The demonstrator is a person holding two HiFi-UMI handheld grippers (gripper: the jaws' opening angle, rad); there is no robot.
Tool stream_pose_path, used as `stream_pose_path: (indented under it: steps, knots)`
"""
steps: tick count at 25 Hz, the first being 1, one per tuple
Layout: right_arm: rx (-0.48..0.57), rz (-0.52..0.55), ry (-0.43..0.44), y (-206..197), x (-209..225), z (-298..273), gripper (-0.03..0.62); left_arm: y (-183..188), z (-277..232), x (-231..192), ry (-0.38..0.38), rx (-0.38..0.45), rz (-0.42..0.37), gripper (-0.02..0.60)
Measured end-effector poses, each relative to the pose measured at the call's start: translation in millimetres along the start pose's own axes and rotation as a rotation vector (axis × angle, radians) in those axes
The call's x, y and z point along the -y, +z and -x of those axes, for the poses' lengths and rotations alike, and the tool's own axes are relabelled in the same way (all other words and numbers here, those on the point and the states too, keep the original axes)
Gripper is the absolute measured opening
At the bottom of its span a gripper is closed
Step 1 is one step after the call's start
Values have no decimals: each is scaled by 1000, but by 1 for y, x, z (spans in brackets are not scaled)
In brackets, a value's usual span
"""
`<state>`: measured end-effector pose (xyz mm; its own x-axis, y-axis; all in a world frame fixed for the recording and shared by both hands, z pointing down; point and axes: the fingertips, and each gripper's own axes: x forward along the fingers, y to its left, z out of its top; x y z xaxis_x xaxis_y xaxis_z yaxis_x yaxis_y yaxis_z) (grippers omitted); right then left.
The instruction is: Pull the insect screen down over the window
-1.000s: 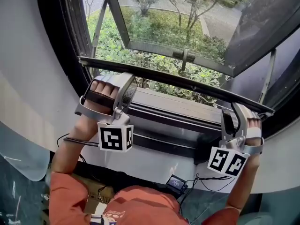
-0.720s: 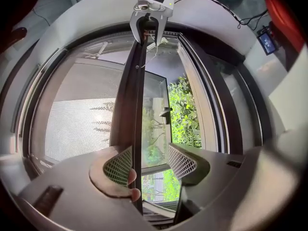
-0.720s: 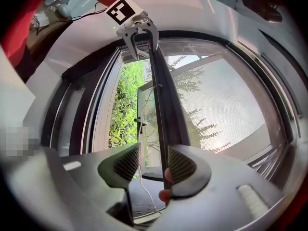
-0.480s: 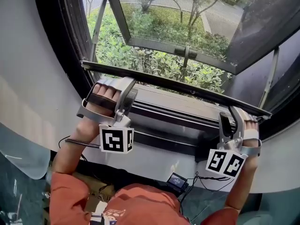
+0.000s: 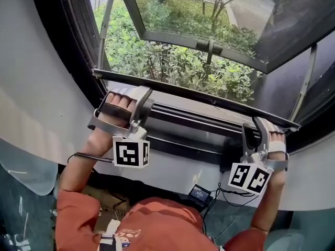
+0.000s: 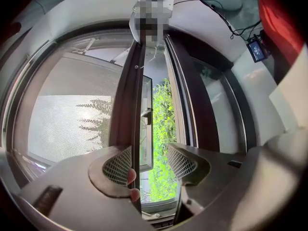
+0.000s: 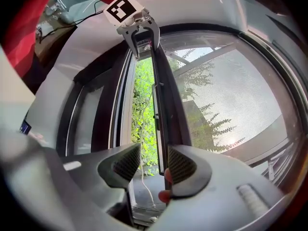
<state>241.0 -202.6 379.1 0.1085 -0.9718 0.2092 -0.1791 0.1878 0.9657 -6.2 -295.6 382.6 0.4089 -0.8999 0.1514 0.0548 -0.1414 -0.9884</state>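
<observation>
Left tongs [image 6: 149, 163] and right tongs [image 7: 155, 163] gape, the screen bar [image 5: 193, 94] loose between each pair (unclamped); uneven pulling could make it slip or jam.

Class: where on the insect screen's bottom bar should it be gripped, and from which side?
Probably near both ends of the bottom bar, one gripper each, approaching from the room side with fingers straddling its thin edge. The bar is long, slim and spans the full width, so paired end holds should keep it level. The left gripper and right gripper sit there.
</observation>
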Motion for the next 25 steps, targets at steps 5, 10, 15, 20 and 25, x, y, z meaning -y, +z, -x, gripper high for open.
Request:
stream_pose_path:
  steps: [5,10,15,20,25]
  knots:
    - [-18,-24,31,-1,-5,-1,181,0,0,5,-20,8,1,225]
    - [-31,-24,45,-1,-7,-1,181,1,2,8,-30,12,16,225]
    - [-38,-38,86,-1,-18,-3,181,-1,1,17,-61,6,20,225]
    - [-42,-31,112,-4,-36,-10,181,-1,-2,38,-99,6,24,225]
    - [-40,-57,132,-3,-40,-9,181,-2,-1,42,-125,9,32,225]
